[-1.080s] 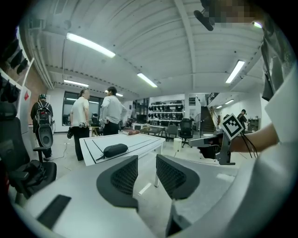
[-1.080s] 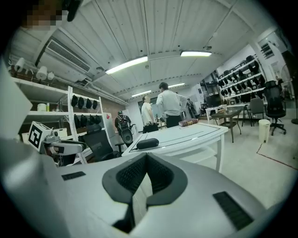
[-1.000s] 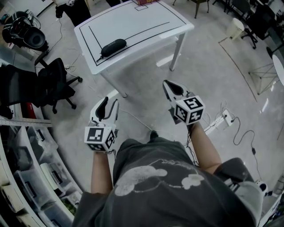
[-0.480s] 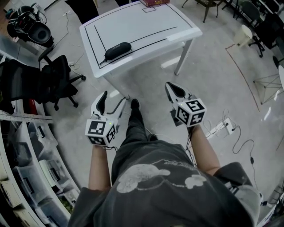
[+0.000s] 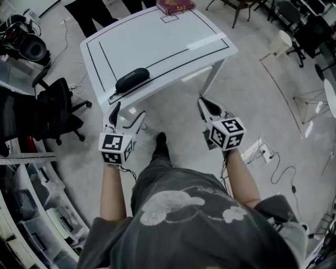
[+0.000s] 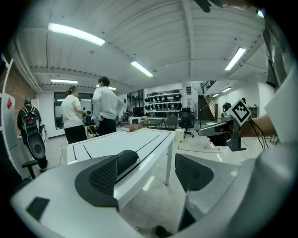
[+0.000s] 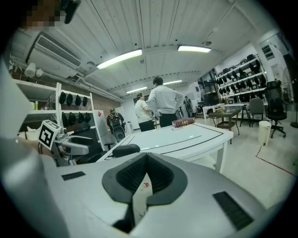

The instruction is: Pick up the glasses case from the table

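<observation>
The black oblong glasses case [image 5: 132,80] lies near the front left edge of the white table [image 5: 157,37], which is marked with black lines. My left gripper [image 5: 127,113] hovers just short of that edge, a little below the case in the head view. Its jaws are opening, with nothing between them. In the left gripper view the case [image 6: 126,158] shows beyond the left pad [image 6: 104,179], out of reach. My right gripper [image 5: 203,102] is shut and empty, off the table's front right corner. The right gripper view shows the case [image 7: 125,149] to the left, on the table [image 7: 186,137].
A reddish book [image 5: 175,5] lies at the table's far edge, where two people [image 6: 100,111] stand. A black office chair [image 5: 47,107] and shelves with bins [image 5: 31,220] are at the left. A power strip and cables [image 5: 262,147] lie on the floor at the right.
The person has stepped toward the table, so both grippers are nearer its front edge. The left jaws have spread wider. The right jaws stay shut.
</observation>
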Motion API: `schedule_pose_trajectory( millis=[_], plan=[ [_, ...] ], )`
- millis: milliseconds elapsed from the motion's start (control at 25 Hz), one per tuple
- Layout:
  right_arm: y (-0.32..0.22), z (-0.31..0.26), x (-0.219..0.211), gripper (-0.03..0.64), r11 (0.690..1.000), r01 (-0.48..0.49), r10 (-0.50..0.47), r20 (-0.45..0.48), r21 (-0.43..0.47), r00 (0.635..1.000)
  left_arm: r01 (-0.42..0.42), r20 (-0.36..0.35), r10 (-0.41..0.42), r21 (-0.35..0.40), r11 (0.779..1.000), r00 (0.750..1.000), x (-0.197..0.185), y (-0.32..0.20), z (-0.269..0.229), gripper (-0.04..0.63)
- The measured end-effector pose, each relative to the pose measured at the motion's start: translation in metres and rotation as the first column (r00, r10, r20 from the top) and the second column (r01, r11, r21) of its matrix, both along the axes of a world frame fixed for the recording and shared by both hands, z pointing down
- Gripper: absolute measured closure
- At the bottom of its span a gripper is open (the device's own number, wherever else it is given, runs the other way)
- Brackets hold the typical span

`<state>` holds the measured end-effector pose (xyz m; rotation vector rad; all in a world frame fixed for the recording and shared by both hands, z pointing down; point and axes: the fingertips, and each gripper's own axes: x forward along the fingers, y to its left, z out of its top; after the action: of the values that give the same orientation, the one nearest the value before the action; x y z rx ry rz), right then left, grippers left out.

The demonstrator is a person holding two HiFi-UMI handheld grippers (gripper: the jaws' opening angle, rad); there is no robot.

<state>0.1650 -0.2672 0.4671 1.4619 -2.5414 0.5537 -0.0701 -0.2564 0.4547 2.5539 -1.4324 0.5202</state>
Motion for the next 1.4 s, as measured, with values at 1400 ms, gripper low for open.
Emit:
schedule_pose_trajectory(
  millis=[1400],
  plan=[
    [-0.198,0.035,-0.074,0.617,0.993,0.017,-0.022,-0.041,-0.121,0.999,-0.295,0.333,0.472,-0.464,0.836,0.816,-0.031,-0.160,0.142,0.254]
  ],
)
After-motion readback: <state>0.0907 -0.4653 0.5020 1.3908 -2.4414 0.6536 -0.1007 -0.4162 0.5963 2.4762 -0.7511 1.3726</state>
